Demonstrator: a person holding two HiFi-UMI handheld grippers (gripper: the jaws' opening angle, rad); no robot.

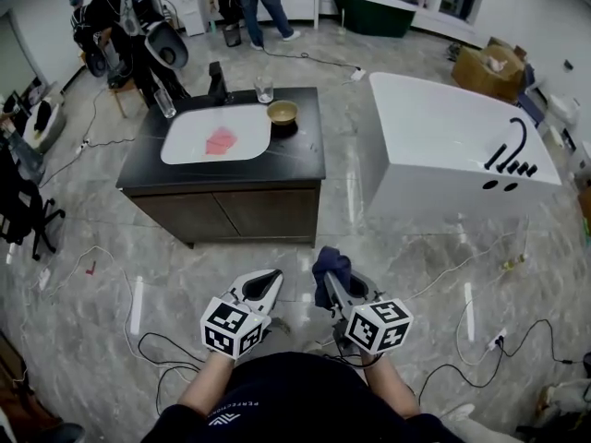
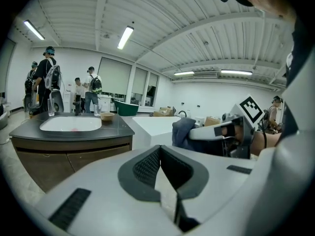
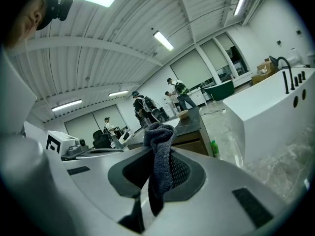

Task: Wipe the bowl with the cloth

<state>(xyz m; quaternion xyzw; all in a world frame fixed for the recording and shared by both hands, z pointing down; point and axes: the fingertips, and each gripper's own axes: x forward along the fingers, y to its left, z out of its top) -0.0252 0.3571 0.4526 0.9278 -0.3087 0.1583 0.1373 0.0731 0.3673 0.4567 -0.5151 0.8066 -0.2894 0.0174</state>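
The left tongs [image 1: 271,280] are held closed and empty. A dark cloth [image 1: 331,264] is gripped in the right tongs [image 1: 329,282], whose tips are hidden by it. The bowl [image 1: 283,112] is set near the worktop's [image 1: 300,164] far right corner.

Floor [image 1: 185,275] before the counter [image 1: 222,169] open; cables [image 1: 162,340] only off to the sides. Aisle between counter and tub [image 1: 443,137] open. Bowl [image 1: 283,112] at counter's far right corner: near and right sides free, dark top bare there. Glass [image 1: 264,89] just behind-left of it, faucet [image 1: 218,81] further left. Second glass [image 1: 166,104] and people [image 1: 120,26] crowd the far left
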